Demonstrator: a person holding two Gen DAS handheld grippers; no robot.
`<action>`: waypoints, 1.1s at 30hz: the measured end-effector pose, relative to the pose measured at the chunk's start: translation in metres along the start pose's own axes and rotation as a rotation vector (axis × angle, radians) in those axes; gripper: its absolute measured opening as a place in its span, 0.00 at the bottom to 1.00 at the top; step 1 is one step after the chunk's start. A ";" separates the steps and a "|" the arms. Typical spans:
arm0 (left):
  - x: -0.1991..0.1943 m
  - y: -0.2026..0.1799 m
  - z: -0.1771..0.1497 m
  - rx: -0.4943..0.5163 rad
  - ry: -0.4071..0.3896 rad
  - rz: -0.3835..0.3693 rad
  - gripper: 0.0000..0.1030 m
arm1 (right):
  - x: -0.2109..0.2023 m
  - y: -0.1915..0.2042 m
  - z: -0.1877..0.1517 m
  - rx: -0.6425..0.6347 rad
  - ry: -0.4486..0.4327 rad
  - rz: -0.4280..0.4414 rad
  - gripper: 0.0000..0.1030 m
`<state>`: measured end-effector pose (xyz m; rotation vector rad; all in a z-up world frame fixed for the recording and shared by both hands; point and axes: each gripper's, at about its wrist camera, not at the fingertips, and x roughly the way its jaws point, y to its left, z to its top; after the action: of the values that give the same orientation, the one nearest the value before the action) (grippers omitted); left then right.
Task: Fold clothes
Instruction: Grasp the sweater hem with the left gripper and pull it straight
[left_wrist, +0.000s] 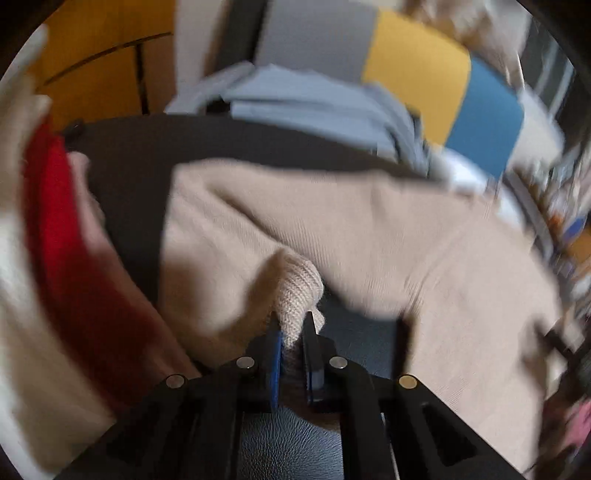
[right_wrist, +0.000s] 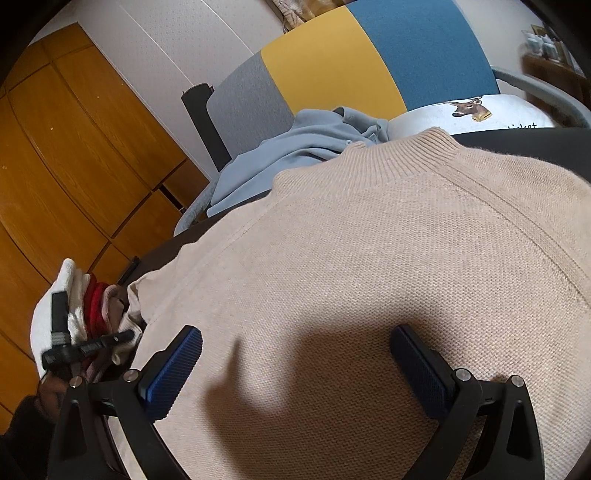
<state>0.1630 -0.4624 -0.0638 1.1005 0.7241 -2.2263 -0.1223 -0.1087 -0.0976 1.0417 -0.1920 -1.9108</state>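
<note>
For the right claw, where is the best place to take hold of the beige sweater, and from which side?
Probably the ribbed collar of the beige sweater: a thick, raised edge at the far end, easy to pinch. The open right claw hovers over flat knit, so reach forward and come down onto the collar from above.

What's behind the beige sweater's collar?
Behind the beige sweater: a crumpled light-blue garment and a white deer-print cushion. The sweater hides whatever lies under it.

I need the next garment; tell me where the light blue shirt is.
In the right wrist view the light blue shirt lies crumpled beyond the beige sweater, left of its collar, against the grey, yellow and blue chair back.
</note>
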 end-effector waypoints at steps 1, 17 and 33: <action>-0.012 0.006 0.010 -0.036 -0.030 -0.033 0.07 | 0.000 0.000 0.000 0.000 0.000 0.000 1.00; -0.096 0.117 0.156 -0.445 -0.279 0.323 0.16 | -0.002 -0.002 0.000 0.008 -0.003 0.014 1.00; 0.039 -0.087 0.084 0.083 -0.075 0.000 0.33 | -0.001 -0.002 0.001 0.003 0.001 0.012 1.00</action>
<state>0.0399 -0.4669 -0.0330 1.0499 0.6062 -2.3026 -0.1240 -0.1069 -0.0971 1.0413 -0.2001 -1.9001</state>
